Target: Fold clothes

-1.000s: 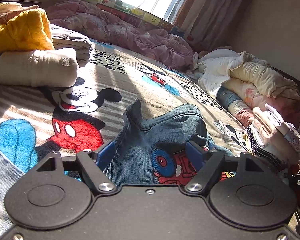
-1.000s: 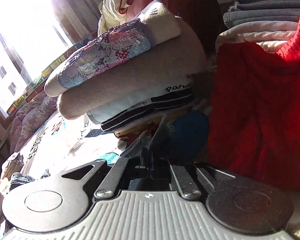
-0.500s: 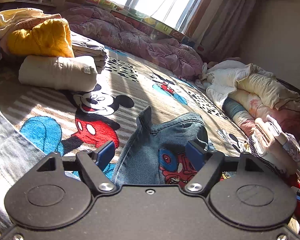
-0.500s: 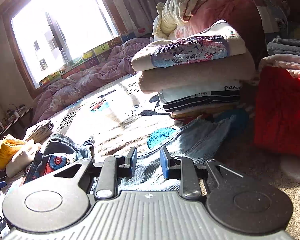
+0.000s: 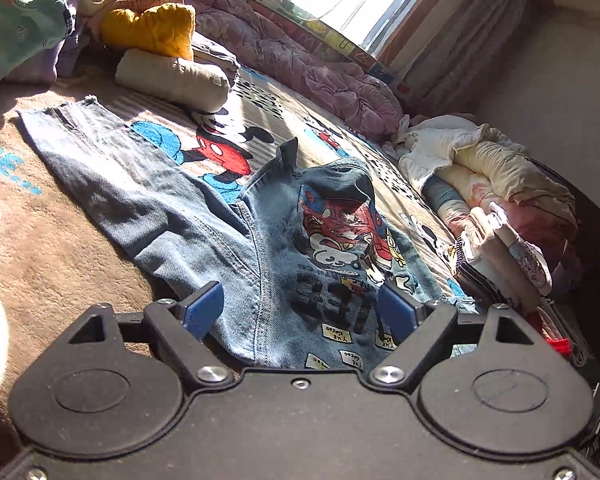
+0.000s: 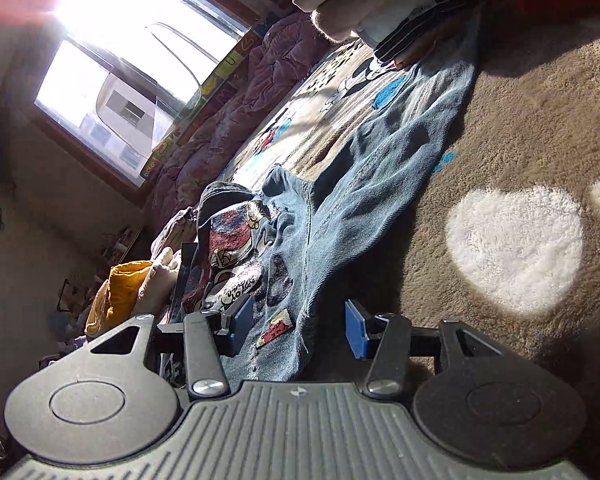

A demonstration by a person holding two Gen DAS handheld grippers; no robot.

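denim jacket lies spread on a cartoon-print blanket, one sleeve stretched out flat, hood bunched up behind the printed patch. left gripper hovers over the jacket's near hem, jaws opening, wide apart, pads clear of the cloth, denim showing between them. right gripper sits at the jacket's edge, jaws opening, hem between them, nothing pinched. folded stack lies beyond the jacket on one side, a cream roll and a yellow garment on the other.
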